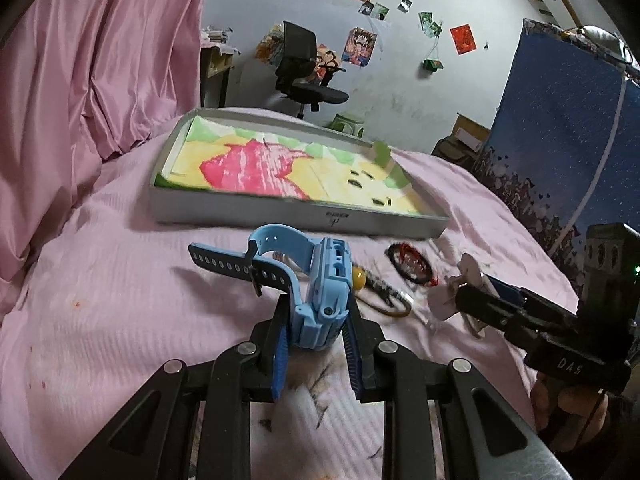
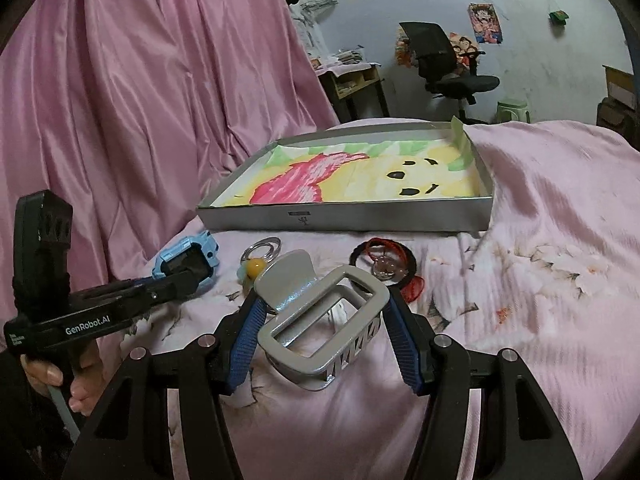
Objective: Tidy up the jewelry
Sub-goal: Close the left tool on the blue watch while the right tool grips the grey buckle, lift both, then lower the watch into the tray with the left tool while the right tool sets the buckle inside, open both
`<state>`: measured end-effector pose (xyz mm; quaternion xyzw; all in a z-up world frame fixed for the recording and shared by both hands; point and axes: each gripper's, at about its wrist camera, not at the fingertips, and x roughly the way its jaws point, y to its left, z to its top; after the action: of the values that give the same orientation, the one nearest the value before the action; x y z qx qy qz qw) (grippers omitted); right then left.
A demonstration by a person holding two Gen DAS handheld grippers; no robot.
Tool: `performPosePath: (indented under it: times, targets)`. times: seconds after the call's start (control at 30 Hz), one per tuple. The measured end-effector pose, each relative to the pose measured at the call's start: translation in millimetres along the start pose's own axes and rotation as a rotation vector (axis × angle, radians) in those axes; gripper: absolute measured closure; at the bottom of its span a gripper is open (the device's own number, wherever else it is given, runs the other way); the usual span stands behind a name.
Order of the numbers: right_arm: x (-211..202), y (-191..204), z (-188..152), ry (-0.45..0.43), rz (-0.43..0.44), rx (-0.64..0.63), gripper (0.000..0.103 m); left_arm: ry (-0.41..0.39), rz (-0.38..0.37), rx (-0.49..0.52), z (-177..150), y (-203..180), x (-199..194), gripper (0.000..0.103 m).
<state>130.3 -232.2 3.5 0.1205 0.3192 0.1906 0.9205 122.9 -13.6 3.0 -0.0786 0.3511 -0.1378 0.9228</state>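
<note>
Two hand-held grippers work over a bed covered in a pink sheet [image 2: 552,208].

The left gripper [image 1: 316,332] is closed tight on a light blue watch [image 1: 320,292], its blue pads pressing the sides of the watch case. The strap loops away toward ten o'clock, free of the pads and hanging loose.

The right gripper [image 2: 324,340] is about half open and clamped on a grey hair clip [image 2: 320,320], one pad on each side of the clip's body.

At twelve o'clock from both grippers lies a shallow grey box [image 2: 348,216], lined with a bright crayon drawing. Nothing lies in it yet.

Between the grippers and the box, on the sheet, sit a black and red hair tie [image 2: 384,260], a clear ring [image 2: 266,248] and a yellow bead [image 2: 254,267].

The watch looks light and stiff at the case, with a floppy strap likely to swing; the case is the sound place to grip. The clip looks like hard, smooth plastic, light but liable to slip or spring open if squeezed near its handles.
</note>
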Motion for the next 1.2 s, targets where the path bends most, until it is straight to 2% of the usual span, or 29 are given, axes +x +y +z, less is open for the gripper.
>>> performPosePath:
  times: [0.1, 0.3, 0.47, 0.63, 0.9, 1.1, 1.2]
  targets:
    - [-1, 2, 7, -0.019, 0.001, -0.025, 0.048, -0.025, -0.002, -0.007, 13, 0, 0, 0.080]
    - [5, 1, 46, -0.075, -0.009, -0.069, 0.048, -0.074, 0.013, 0.004, 52, 3, 9, 0.080]
    - [34, -4, 81, -0.062, -0.017, -0.060, 0.048, -0.064, 0.026, -0.015, 78, 17, 32, 0.080]
    - [73, -4, 106, -0.036, -0.034, -0.075, 0.048, -0.015, 0.034, -0.042, 96, 30, 62, 0.080]
    - [120, -16, 104, 0.053, -0.049, -0.030, 0.048, 0.084, 0.049, -0.072, 102, 41, 98, 0.080]
    - [132, -23, 95, 0.101, -0.057, -0.004, 0.048, 0.132, 0.080, -0.052, 97, 38, 109, 0.079]
    - [133, -24, 94, 0.102, -0.060, 0.004, 0.047, 0.132, 0.084, -0.029, 94, 35, 106, 0.073]
